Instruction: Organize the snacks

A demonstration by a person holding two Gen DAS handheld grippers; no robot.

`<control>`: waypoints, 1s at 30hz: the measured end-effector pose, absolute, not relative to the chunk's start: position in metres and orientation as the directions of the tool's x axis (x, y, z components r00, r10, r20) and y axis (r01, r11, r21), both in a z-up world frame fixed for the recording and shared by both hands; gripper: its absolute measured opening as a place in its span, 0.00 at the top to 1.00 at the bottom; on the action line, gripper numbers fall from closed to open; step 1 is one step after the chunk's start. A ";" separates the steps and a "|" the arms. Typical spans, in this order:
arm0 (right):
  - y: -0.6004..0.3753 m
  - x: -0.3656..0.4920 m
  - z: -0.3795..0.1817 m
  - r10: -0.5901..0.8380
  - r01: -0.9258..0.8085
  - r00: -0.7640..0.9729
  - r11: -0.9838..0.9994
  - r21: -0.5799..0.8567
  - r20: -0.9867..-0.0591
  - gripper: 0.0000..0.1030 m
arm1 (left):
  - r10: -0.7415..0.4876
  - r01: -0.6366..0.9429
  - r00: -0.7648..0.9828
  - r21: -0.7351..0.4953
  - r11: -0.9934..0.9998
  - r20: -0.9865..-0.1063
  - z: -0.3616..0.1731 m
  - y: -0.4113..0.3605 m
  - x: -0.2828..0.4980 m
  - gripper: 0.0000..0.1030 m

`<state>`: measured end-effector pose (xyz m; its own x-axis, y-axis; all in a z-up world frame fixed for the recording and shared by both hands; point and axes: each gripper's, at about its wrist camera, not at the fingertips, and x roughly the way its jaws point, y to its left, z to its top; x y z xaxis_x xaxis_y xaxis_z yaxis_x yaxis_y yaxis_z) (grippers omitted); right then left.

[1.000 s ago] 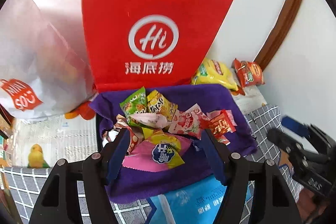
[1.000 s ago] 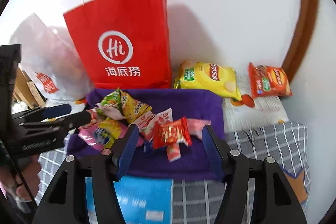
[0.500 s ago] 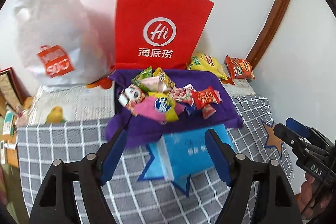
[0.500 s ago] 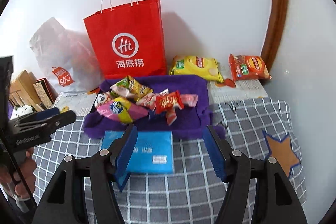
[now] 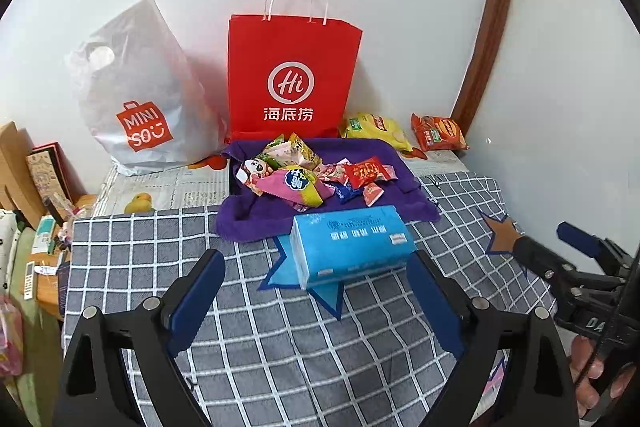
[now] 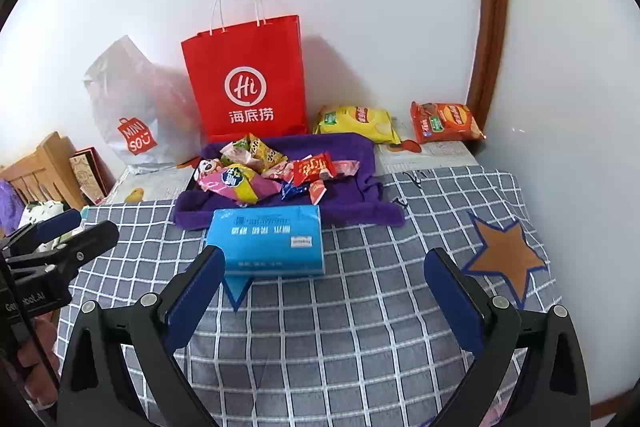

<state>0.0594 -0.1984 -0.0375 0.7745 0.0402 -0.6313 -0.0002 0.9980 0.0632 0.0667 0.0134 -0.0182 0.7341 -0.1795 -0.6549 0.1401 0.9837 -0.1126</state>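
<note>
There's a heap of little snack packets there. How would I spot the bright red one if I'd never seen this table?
Start at the tall red paper bag against the wall; right in front of it lies a purple cloth with a heap of small snacks. The red packet lies at the heap's right side, beside pale pink wrappers. It is the only solid red one with gold print; its neighbours are pink, yellow, green or blue.

Left gripper & right gripper: jaws just opened wide, nothing between.

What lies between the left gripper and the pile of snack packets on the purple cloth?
In the left wrist view, a light blue tissue pack lies between the left gripper and the snack packets.
</note>
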 end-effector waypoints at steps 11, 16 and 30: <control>-0.211 -0.002 -0.023 0.013 0.035 0.810 0.997 0.070 -0.587 0.04 | -0.151 0.104 0.743 -0.110 0.988 -0.652 -0.018 0.009 0.021 0.11; -0.209 -0.014 -0.021 0.022 0.025 0.818 0.997 0.073 -0.575 0.04 | -0.140 0.105 0.761 -0.092 0.990 -0.633 -0.009 0.005 0.011 0.11; -0.200 -0.021 -0.021 0.002 0.024 0.824 0.999 0.038 -0.566 0.04 | -0.144 0.117 0.774 -0.085 0.990 -0.617 -0.002 -0.001 0.002 0.11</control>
<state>-0.0208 -0.2000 -0.0206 0.8242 0.0020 -0.5663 0.0239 0.9990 0.0383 0.0015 -0.0014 -0.0016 0.7737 -0.1439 -0.6170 0.1166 0.9896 -0.0846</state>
